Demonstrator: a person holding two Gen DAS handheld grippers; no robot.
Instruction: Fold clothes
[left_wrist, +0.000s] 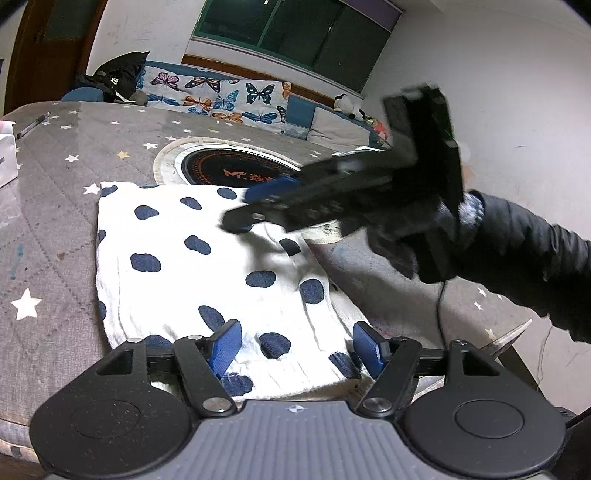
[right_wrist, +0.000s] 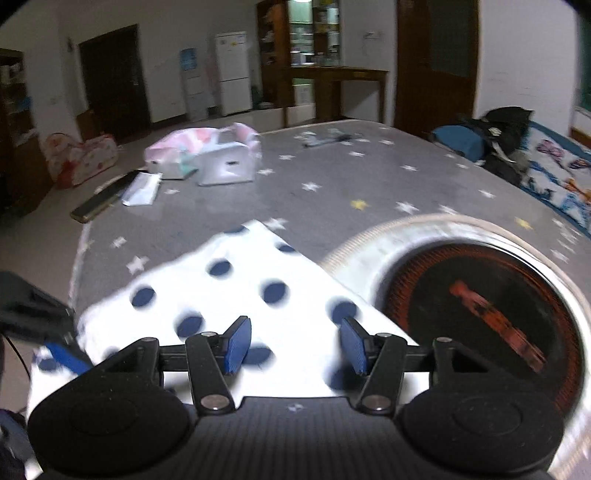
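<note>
Garment: a white cloth (left_wrist: 221, 266) with dark blue spots lies folded on the grey starred table cover (left_wrist: 55, 221), its far edge beside the round burner (left_wrist: 236, 166) set in the table.
Shape: roughly a rectangle; in the left view its long axis runs away from the left gripper toward the burner, with a rumpled ridge along its right side.
Left gripper (left_wrist: 295, 349): jaws apart, holding nothing, low over the near edge of the cloth, the blue pads (left_wrist: 225, 347) straddling the near hem.
Right gripper (right_wrist: 295, 345): jaws apart and empty in its own view, over the cloth's right side, the burner just to its right. In the left view it (left_wrist: 251, 206) reaches in from the right, blurred, its tips near the far right corner.
Key relation: the cloth lies straight ahead of the left gripper and crosswise under the right one; each is nearest a different edge.
Likely next: I judge that a further fold needs both to close on an edge; which edge cannot be told.
Risk: the knit looks thick and may slip or bunch.
</note>
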